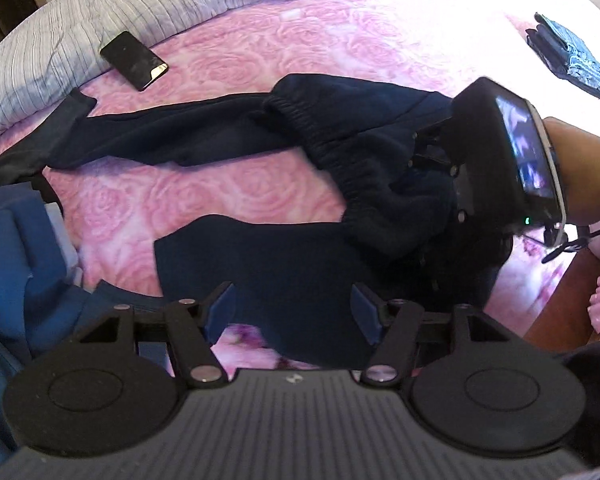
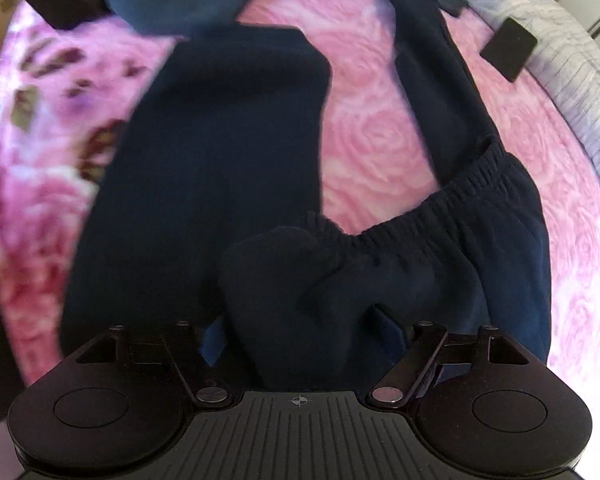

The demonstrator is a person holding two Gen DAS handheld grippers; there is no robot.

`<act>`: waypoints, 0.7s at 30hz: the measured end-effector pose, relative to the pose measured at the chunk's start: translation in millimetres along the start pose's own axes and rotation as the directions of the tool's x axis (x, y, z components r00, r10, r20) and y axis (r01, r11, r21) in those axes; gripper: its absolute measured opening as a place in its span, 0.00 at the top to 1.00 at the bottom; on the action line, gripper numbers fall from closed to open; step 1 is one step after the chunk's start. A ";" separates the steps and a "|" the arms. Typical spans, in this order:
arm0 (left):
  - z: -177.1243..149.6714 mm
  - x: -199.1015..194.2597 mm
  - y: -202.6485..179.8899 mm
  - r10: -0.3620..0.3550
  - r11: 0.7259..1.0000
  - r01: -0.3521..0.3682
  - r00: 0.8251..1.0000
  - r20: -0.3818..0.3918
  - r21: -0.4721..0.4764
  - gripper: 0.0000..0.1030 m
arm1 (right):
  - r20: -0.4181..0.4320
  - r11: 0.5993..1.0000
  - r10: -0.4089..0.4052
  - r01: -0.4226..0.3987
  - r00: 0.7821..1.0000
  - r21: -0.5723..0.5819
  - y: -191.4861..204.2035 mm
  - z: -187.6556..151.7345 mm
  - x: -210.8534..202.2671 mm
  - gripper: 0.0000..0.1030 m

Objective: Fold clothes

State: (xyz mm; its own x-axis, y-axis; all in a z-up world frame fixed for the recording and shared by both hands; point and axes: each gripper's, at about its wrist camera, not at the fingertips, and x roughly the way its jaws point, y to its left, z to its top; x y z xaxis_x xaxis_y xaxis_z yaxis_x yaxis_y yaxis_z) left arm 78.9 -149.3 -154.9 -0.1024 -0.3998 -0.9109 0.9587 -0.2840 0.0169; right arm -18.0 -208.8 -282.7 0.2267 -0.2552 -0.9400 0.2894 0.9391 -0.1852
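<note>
right wrist view: right gripper [image 2: 300, 328] pinches trousers [image 2: 228, 140] bunched near the waistband [image 2: 440, 212], likely to lift; left gripper [image 1: 292, 312] gapes over a leg at 6 o'clock.

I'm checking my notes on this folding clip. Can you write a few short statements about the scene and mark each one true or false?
1. The dark trousers lie on a pink rose-patterned bedspread. True.
2. The left gripper is clamped on a trouser leg. False: its fingers stand open, above the cloth.
3. A phone lies on the bedspread near the striped quilt. True.
4. The trousers are already folded into a neat square. False: both legs are spread apart.
5. The right gripper is at the waistband end. True.
</note>
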 end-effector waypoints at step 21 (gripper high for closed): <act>203.1 89.4 -110.6 -0.309 0.871 0.202 0.934 0.180 0.447 0.29 | 0.092 0.234 -0.419 0.009 0.903 0.972 -189.8 -256.8 -275.1 0.89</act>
State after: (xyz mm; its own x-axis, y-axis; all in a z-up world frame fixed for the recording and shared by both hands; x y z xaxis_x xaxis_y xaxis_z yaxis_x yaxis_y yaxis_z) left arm -90.2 -330.6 -154.5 -0.4396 -0.4428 -0.7815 0.6959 -0.7180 0.0154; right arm -374.1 -257.8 -62.6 0.1690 -0.6454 -0.7449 0.9740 -0.0065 0.2266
